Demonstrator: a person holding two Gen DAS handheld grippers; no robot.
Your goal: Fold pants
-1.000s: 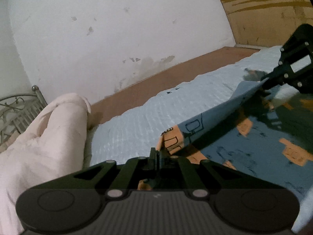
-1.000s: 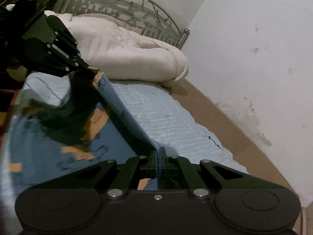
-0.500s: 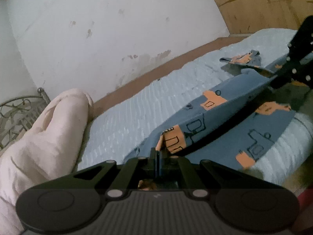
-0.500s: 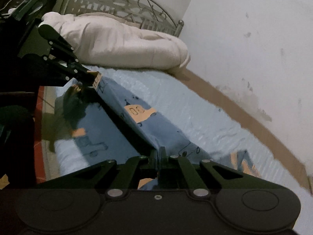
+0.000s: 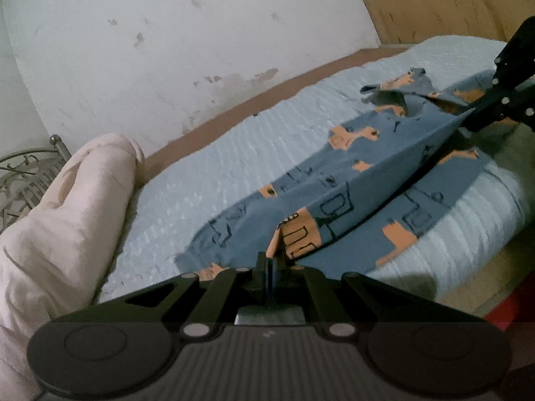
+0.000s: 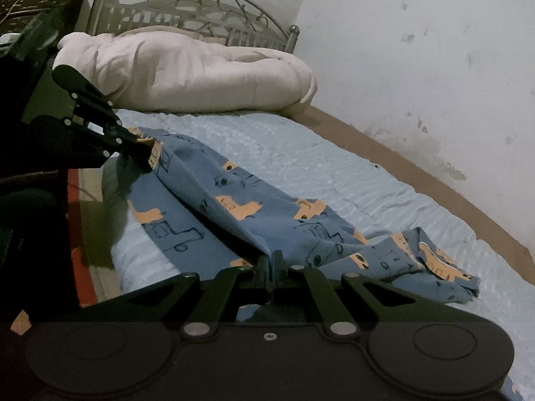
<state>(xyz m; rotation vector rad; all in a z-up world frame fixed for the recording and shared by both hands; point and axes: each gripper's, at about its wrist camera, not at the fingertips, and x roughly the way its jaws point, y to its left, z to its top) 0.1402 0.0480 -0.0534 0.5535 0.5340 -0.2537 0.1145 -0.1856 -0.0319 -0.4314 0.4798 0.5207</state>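
Blue pants [image 5: 364, 167] with orange and black print lie on the light blue bedsheet [image 5: 254, 140], stretched between my two grippers along the bed's near edge. My left gripper [image 5: 267, 267] is shut on one end of the raised fold; it also shows in the right wrist view [image 6: 143, 148]. My right gripper [image 6: 269, 267] is shut on the other end of the pants [image 6: 254, 207]; it also shows in the left wrist view [image 5: 468, 120]. A loose end of the pants lies crumpled past the right gripper [image 6: 431, 260].
A rolled pinkish-white duvet [image 6: 187, 70] lies at the head of the bed by the metal headboard [image 6: 187, 10]. A white wall [image 5: 174, 40] runs along the far side. The bed's near edge [image 5: 478, 220] drops to the floor.
Both grippers have drawn the pants toward the bed's near edge and lowered them. More of the cloth now rests on the sheet, with the fold held lower.
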